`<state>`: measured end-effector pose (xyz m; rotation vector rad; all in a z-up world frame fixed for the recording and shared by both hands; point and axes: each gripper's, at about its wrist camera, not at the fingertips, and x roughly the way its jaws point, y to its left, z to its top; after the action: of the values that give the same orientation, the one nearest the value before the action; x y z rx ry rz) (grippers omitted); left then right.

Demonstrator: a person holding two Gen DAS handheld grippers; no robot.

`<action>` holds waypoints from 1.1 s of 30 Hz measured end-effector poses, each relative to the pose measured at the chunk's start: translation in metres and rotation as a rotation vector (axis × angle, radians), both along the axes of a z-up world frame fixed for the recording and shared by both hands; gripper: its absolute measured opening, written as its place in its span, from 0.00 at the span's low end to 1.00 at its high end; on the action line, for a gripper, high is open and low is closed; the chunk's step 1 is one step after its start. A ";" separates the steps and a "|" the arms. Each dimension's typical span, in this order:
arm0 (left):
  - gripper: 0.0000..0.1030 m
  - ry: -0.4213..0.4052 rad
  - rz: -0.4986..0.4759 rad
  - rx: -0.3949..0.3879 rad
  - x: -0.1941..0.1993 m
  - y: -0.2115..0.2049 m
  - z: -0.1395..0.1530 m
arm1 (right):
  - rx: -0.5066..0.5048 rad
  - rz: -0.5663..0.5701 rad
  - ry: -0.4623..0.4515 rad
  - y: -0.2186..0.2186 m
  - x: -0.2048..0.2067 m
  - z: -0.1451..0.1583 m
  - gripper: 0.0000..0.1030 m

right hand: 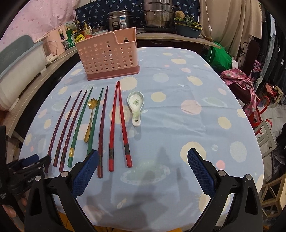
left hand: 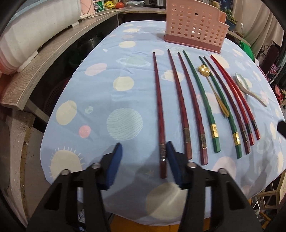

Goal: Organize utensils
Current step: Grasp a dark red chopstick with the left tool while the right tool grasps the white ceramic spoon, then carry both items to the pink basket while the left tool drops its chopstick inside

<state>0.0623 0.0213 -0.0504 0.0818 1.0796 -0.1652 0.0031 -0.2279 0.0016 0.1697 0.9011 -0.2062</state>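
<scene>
Several chopsticks lie in a row on the blue cloth: dark red ones [left hand: 182, 105], green ones [left hand: 200, 94] and bright red ones [right hand: 121, 123]. A gold flower spoon [left hand: 212, 89] lies among them, and a white ceramic spoon [right hand: 135, 105] lies at the right. A pink perforated holder [left hand: 194, 25] stands at the far side of the table. My left gripper [left hand: 144, 151] is open, low over the near end of the leftmost dark red chopstick [left hand: 159, 110], which lies between its fingers close to the right one. My right gripper [right hand: 143, 160] is open and empty above bare cloth, right of the chopstick ends.
The table [right hand: 196, 125] has a round edge and a planet-patterned cloth. A wooden counter [left hand: 53, 53] with white boxes runs along the left. Pots [right hand: 157, 14] stand behind the holder. Chairs and cloth piles [right hand: 241, 80] stand at the right.
</scene>
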 end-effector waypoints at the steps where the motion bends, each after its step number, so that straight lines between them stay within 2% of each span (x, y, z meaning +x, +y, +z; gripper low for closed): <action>1: 0.29 0.001 -0.008 -0.007 0.001 0.000 0.001 | 0.011 0.003 -0.005 -0.003 0.006 0.001 0.83; 3: 0.15 0.006 -0.022 -0.020 0.004 -0.001 0.002 | 0.037 0.006 -0.011 -0.009 0.019 0.001 0.72; 4: 0.11 0.009 -0.027 -0.025 0.005 -0.002 0.002 | 0.055 0.008 -0.013 -0.013 0.026 0.000 0.69; 5: 0.07 0.013 -0.030 -0.031 0.006 -0.002 0.002 | 0.075 0.010 -0.010 -0.017 0.033 -0.001 0.62; 9: 0.07 0.023 -0.037 -0.038 0.014 -0.005 0.002 | 0.147 0.015 0.021 -0.028 0.055 -0.013 0.39; 12: 0.07 0.026 -0.034 -0.036 0.019 -0.005 0.002 | 0.181 0.020 0.037 -0.032 0.064 -0.021 0.27; 17: 0.07 0.030 -0.034 -0.032 0.024 -0.007 0.002 | 0.200 0.031 0.067 -0.032 0.072 -0.034 0.13; 24: 0.07 0.028 -0.038 -0.023 0.024 -0.008 0.002 | 0.209 0.034 0.093 -0.031 0.071 -0.050 0.10; 29: 0.07 0.024 -0.038 -0.019 0.025 -0.008 0.002 | 0.172 0.043 0.070 -0.028 0.069 -0.051 0.08; 33: 0.07 0.032 -0.041 -0.036 0.027 -0.007 0.005 | 0.179 0.037 0.055 -0.030 0.066 -0.043 0.07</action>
<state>0.0888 0.0145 -0.0457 0.0693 1.1071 -0.2239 0.0687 -0.2580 -0.0416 0.3148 0.9764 -0.0959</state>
